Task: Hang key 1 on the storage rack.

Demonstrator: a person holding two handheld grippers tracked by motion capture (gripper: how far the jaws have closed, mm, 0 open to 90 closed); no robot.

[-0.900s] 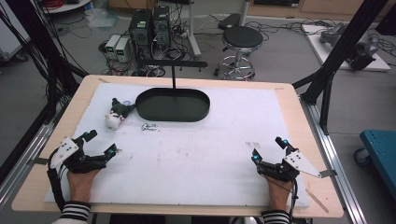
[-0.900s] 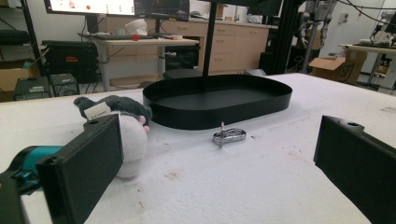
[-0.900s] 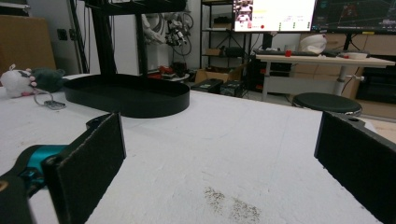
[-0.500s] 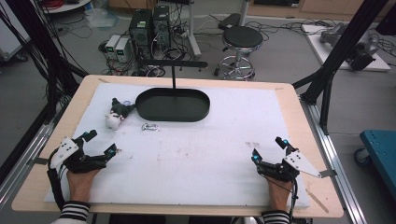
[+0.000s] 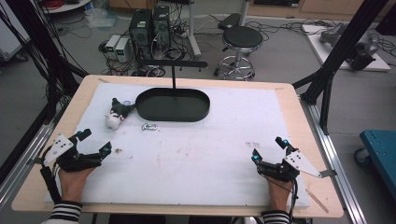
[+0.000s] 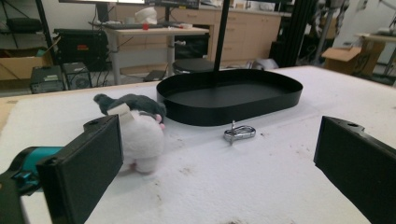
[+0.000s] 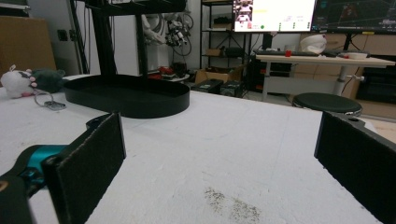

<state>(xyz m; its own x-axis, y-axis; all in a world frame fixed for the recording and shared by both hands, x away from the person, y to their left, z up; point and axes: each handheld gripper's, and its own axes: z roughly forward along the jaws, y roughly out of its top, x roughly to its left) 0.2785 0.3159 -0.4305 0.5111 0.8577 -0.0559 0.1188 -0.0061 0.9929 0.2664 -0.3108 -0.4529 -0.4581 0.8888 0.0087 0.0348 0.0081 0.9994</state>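
Black-and-white striped sleeves (image 5: 65,212) end at two black hand-held grippers, left (image 5: 93,141) and right (image 5: 269,149), each with flat black jaws, teal accents near the tips, a grey three-cornered top plate and a trailing black cable.

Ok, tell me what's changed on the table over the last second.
Nothing visibly changed. The left gripper and right gripper rest open at the near edge of the table, holding nothing. The plush toy, the metal clip and the black tray lie where they were.
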